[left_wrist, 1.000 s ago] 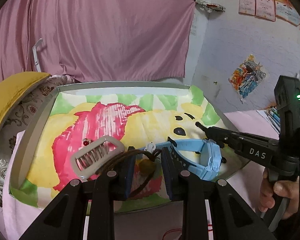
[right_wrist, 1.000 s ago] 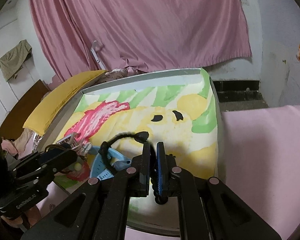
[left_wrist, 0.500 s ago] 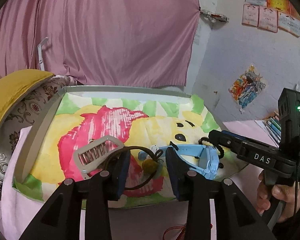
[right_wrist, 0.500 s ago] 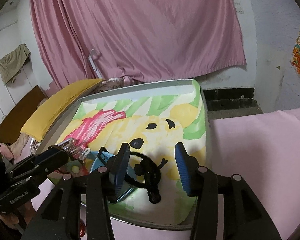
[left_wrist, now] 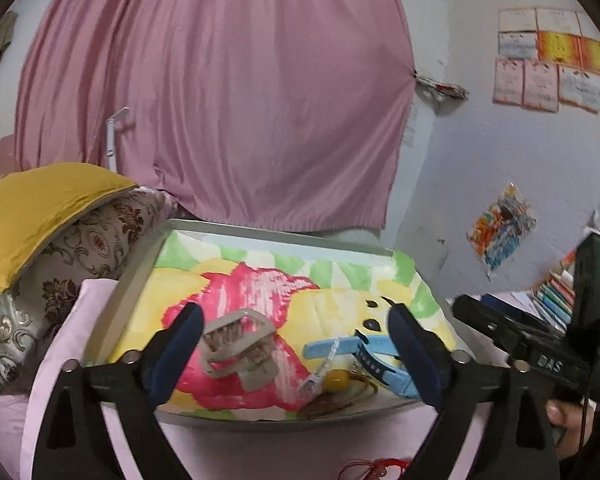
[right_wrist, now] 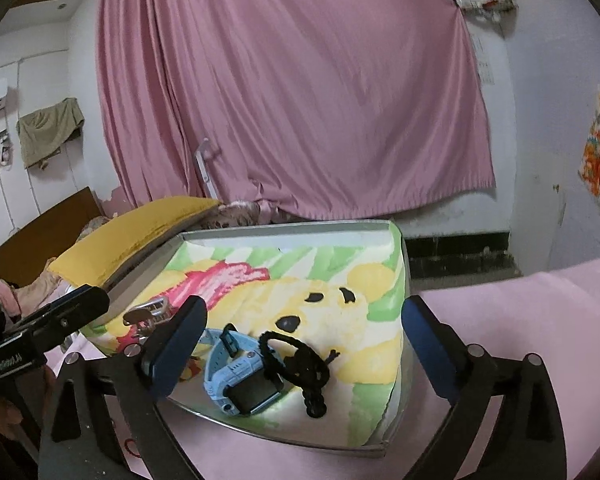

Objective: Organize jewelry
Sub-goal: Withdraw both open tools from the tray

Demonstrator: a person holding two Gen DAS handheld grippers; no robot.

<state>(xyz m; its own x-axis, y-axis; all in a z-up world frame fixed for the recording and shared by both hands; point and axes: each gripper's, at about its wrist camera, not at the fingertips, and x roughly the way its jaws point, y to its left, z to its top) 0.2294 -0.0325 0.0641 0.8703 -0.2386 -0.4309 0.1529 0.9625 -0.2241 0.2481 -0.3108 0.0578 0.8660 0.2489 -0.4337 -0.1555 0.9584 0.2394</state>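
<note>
1. Black braided cord bracelet (right_wrist: 300, 364) lying in tray (right_wrist: 396, 400), draped over the strap of blue watch (right_wrist: 240, 376). Soft, light, limp; best pinched at the knot end.
2. Watch: rigid case, flexible strap, slick screen; safer taken by the strap.
3. Grey hair clip (left_wrist: 236, 344) stiff, toothed, likely to snag. Brown cord with yellow bead (left_wrist: 336, 378) beside it, light and floppy.
4. Left gripper (left_wrist: 296, 348) and right gripper (right_wrist: 304, 332): jaws opening wide, items lying loose between them, nothing gripped.
</note>
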